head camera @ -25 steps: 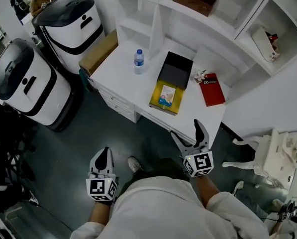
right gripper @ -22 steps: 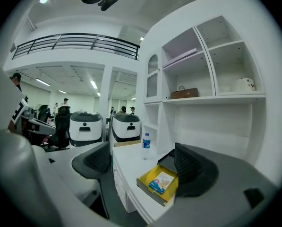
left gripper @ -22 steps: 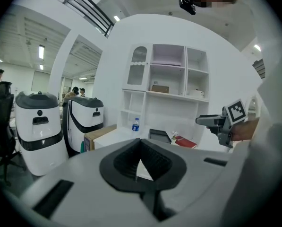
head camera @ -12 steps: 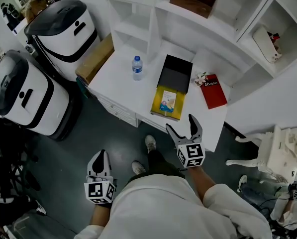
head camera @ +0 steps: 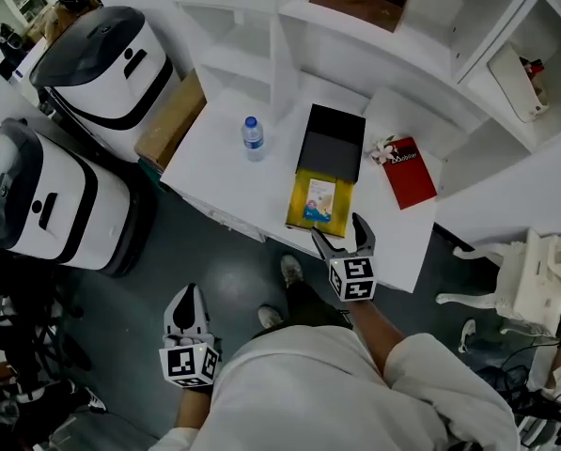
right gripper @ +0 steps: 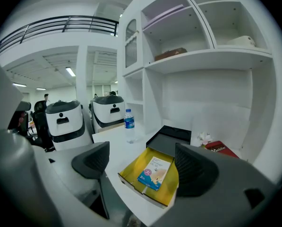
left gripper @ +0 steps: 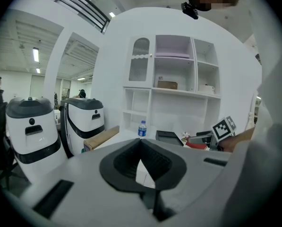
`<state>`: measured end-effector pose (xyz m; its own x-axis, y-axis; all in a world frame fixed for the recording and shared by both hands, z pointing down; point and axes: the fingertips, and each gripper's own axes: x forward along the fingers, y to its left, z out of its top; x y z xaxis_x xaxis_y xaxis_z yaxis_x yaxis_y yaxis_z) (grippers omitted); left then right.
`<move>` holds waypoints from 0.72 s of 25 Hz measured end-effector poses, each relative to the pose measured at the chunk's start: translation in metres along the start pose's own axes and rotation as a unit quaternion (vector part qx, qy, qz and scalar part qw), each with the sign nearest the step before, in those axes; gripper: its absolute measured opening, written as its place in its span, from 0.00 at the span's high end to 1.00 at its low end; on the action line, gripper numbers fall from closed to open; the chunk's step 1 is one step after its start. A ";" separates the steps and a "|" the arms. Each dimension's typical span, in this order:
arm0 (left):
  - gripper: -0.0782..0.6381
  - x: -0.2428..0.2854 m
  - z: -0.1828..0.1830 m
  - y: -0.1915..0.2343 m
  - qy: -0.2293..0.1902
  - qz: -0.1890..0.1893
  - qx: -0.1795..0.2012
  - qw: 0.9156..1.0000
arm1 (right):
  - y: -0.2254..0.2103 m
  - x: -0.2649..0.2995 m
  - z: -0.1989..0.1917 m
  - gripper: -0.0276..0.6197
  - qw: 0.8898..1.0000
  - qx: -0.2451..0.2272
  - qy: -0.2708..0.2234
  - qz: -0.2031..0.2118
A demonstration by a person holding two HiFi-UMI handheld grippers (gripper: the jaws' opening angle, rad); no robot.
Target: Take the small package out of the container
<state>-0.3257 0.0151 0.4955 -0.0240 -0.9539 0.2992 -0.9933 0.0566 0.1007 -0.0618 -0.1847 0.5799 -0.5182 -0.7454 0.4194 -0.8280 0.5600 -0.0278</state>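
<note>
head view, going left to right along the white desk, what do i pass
cardboard box → water bottle → yellow container → red book

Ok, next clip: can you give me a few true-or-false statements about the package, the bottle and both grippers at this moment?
1. The small package lies inside the yellow container. True.
2. The right gripper is shut on the package. False: its jaws stand apart and grip nothing.
3. The water bottle lies on its side. False: it stands upright on the table.
4. The left gripper has its jaws together. True.
</note>
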 end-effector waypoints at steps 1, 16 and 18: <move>0.88 0.006 0.000 0.000 0.003 -0.001 0.001 1.000 | -0.003 0.006 -0.004 0.32 1.000 0.003 0.006 -0.002; 0.88 0.064 0.001 0.012 0.047 -0.009 0.006 0.999 | -0.030 0.096 -0.065 0.32 0.991 0.068 0.109 -0.036; 0.88 0.070 0.001 0.015 0.053 -0.008 0.005 0.999 | -0.033 0.105 -0.072 0.32 0.989 0.073 0.122 -0.041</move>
<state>-0.3423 -0.0513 0.5169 0.0026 -0.9184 0.3956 -0.9946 0.0387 0.0962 -0.0731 -0.2551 0.6902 -0.3947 -0.6665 0.6324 -0.8968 0.4291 -0.1075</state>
